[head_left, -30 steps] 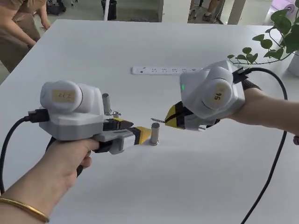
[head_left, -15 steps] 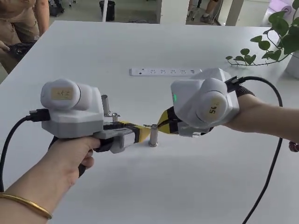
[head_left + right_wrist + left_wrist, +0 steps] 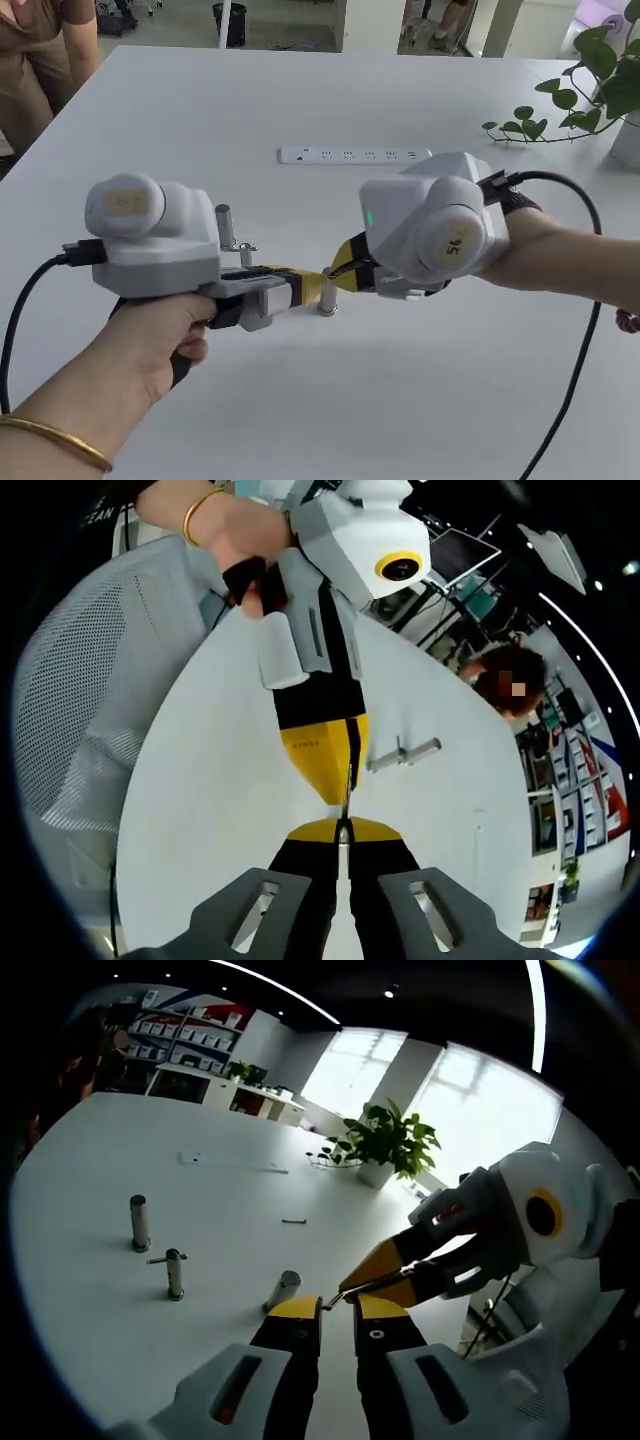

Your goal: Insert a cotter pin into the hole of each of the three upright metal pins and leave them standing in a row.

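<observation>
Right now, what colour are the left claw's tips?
Yellow, with black behind them. The left claw shows it best in the left gripper view.

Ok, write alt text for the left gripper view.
The right gripper holds a cotter pin at the yellow tips of the left gripper, beside the nearest metal pin on a white table. Farther left in view stand a bare pin and a second pin with a cotter through it.

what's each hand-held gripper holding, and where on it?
Right hand-held gripper pinches a cotter pin by one end, the rest sticking forward. Left hand-held gripper: jaws apart, nothing gripped.
</observation>
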